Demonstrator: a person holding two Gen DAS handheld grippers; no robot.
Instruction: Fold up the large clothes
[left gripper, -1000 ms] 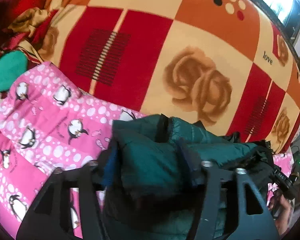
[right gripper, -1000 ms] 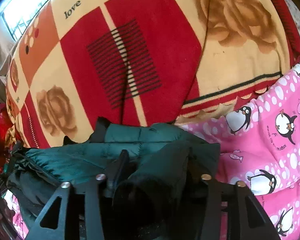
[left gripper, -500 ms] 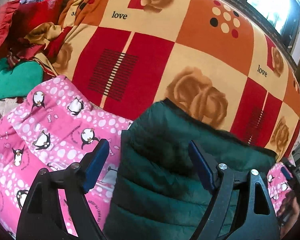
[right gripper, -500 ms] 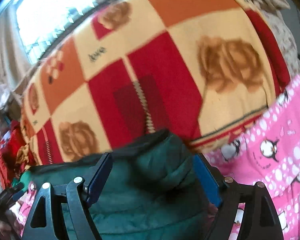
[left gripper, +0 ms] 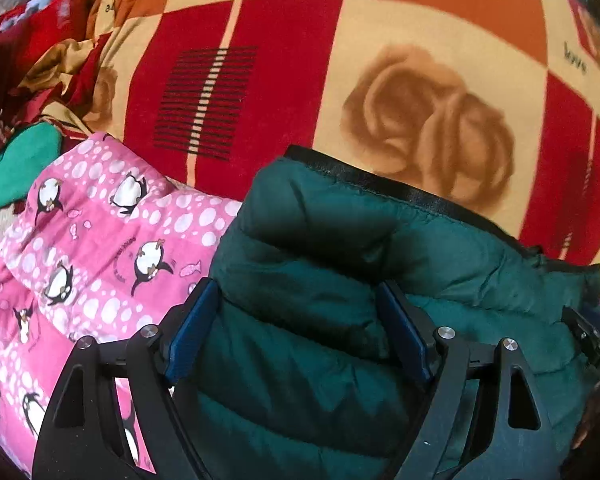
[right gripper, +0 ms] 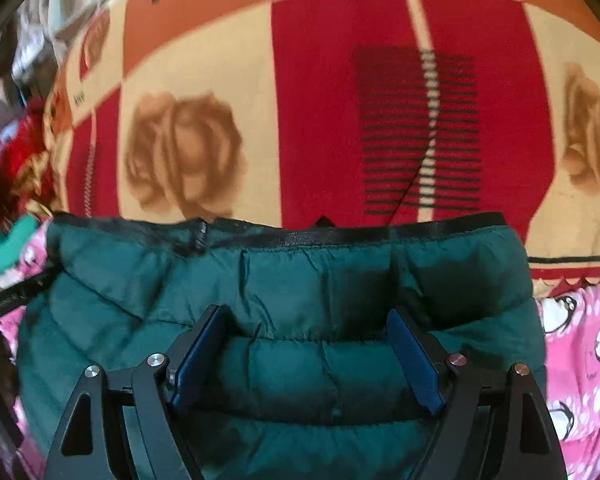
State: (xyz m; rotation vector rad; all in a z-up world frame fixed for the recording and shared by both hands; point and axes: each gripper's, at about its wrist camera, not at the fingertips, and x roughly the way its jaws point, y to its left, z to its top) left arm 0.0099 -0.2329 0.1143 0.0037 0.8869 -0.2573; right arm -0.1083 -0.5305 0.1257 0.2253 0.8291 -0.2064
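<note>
A dark green quilted puffer jacket (left gripper: 340,264) lies folded on the bed, its black-trimmed edge toward the far side. It also fills the lower half of the right wrist view (right gripper: 292,280). My left gripper (left gripper: 296,308) is open, its blue-padded jaws wide apart just above the jacket's left part. My right gripper (right gripper: 308,332) is open too, jaws apart over the jacket's right part. Neither holds cloth.
A red, orange and cream rose-patterned blanket (left gripper: 380,80) covers the bed beyond the jacket. A pink penguin-print quilt (left gripper: 92,240) lies under and beside the jacket, also in the right wrist view (right gripper: 580,340). Red and green clothes (left gripper: 16,160) are piled at far left.
A second ago both grippers were shut on bunched jacket cloth. They have let go and opened, and the jacket now lies flat and folded beneath them.
</note>
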